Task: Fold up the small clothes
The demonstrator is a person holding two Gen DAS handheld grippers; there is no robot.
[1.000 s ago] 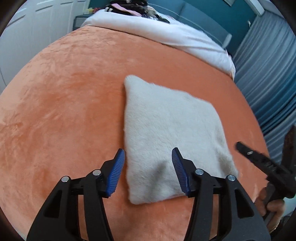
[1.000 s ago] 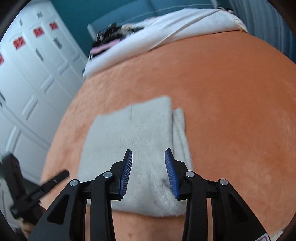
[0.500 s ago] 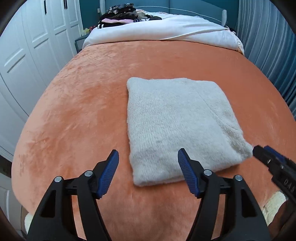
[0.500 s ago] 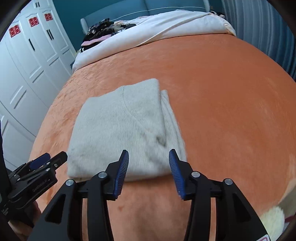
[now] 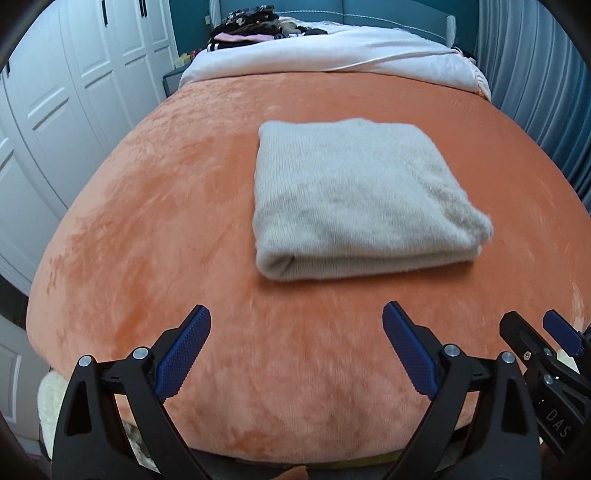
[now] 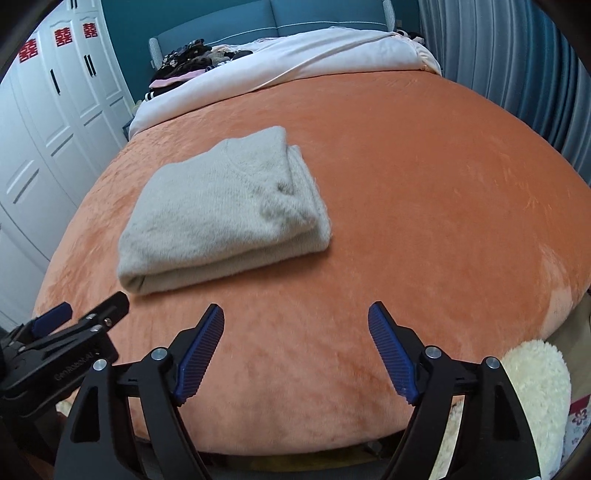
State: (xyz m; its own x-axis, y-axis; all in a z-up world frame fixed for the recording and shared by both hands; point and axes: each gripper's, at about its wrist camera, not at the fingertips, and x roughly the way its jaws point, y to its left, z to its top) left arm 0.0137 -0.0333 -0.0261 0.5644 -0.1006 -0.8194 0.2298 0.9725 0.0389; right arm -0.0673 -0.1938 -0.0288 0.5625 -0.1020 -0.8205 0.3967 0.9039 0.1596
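A grey fuzzy knit garment (image 5: 354,195) lies folded into a thick rectangle on the orange blanket (image 5: 166,221). It also shows in the right wrist view (image 6: 225,214), left of centre. My left gripper (image 5: 295,332) is open and empty, held back from the garment's near edge above the blanket's front. My right gripper (image 6: 295,325) is open and empty, also short of the garment and to its right. Each gripper shows at the edge of the other's view: the right one (image 5: 546,343), the left one (image 6: 88,314).
White bedding (image 5: 332,51) and a pile of dark clothes (image 5: 243,26) lie at the far end of the bed. White wardrobe doors (image 5: 55,92) stand at the left, blue curtains (image 5: 535,74) at the right. A cream fluffy item (image 6: 535,380) sits below the bed's front right corner.
Both grippers have drawn back from over the garment toward the bed's front edge and opened wider. The folded garment stays where it lay.
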